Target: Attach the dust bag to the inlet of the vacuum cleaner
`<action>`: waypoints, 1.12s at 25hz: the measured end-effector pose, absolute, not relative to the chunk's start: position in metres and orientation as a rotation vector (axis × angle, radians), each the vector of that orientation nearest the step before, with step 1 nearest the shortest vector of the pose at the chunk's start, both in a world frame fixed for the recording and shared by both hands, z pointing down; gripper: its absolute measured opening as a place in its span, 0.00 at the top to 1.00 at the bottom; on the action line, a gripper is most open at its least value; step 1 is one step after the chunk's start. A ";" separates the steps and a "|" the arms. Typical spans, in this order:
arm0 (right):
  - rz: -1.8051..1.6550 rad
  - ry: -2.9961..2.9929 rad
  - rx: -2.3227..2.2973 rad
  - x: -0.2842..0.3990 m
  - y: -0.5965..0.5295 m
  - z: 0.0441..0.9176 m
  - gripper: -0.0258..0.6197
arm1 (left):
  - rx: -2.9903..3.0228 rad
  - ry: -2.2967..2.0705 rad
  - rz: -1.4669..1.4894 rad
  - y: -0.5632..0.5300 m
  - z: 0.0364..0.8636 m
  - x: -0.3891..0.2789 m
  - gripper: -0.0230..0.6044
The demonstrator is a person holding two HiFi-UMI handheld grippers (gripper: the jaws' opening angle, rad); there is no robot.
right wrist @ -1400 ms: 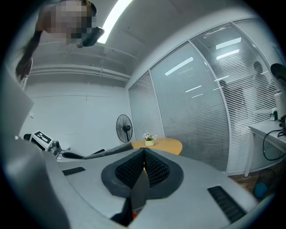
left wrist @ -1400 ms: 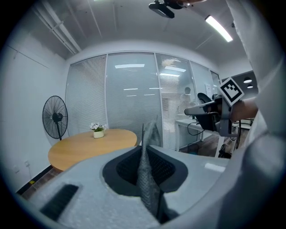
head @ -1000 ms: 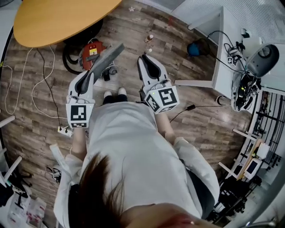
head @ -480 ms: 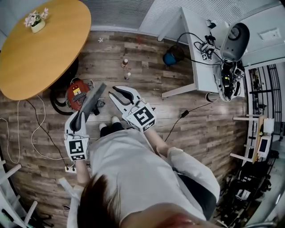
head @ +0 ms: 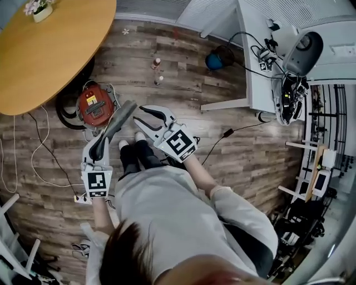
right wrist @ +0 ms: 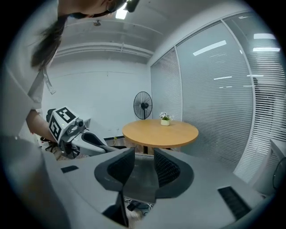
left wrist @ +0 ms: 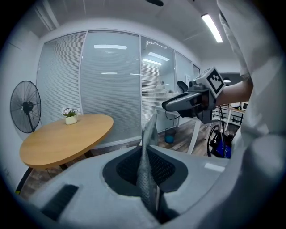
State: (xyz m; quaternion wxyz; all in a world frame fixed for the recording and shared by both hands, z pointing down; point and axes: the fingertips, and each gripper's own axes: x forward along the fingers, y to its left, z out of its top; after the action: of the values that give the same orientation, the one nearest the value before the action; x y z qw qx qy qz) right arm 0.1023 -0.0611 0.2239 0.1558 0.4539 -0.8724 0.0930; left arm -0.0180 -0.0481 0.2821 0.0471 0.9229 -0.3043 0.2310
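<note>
A red vacuum cleaner [head: 92,106] with a black hose sits on the wood floor by the round table. My left gripper [head: 107,139] is shut on the lower edge of a flat grey dust bag [head: 121,118], which slants up and to the right of the vacuum. In the left gripper view the bag [left wrist: 149,134] stands on edge, pinched between the pads of that gripper [left wrist: 145,156]. My right gripper [head: 139,114] is just right of the bag and its jaws are opening. In the right gripper view the bag [right wrist: 142,179] shows in the gap of that gripper [right wrist: 139,165], with neither pad pressing it.
A round wooden table [head: 39,50] with a flower pot [head: 34,10] overhangs the vacuum. White cables [head: 44,156] and a power strip [head: 80,198] lie at the left. A white desk [head: 261,67], a blue object [head: 214,60] and small bottles [head: 157,63] stand beyond. A fan [right wrist: 143,106] stands behind the table.
Both grippers have sunk toward the floor and the vacuum. The right jaws have spread from nearly shut to wide apart. The left gripper still holds the bag.
</note>
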 end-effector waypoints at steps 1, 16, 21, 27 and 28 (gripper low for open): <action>0.266 -2.491 1.276 0.101 -0.061 0.231 0.74 | 2.817 -0.916 0.709 -0.048 0.288 -0.017 0.90; 0.217 -2.413 0.800 0.075 -0.060 0.348 0.70 | 2.855 -0.669 0.868 -0.039 0.386 0.014 0.90; 0.069 -2.276 0.536 0.061 -0.048 0.406 0.66 | 2.862 -0.615 0.871 -0.033 0.417 0.020 0.90; -0.105 -2.184 0.411 0.053 -0.036 0.437 0.63 | 2.854 -0.493 0.857 -0.010 0.430 0.023 0.90; -0.127 -2.177 0.402 0.052 -0.032 0.436 0.63 | 2.849 -0.479 0.842 -0.005 0.429 0.023 0.90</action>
State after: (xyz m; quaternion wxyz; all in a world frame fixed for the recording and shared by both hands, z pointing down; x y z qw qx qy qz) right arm 0.0523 -0.0324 0.4359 0.4456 0.1624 -0.8789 -0.0515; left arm 0.0228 -0.0048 0.4291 0.0663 0.9447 -0.1589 0.2792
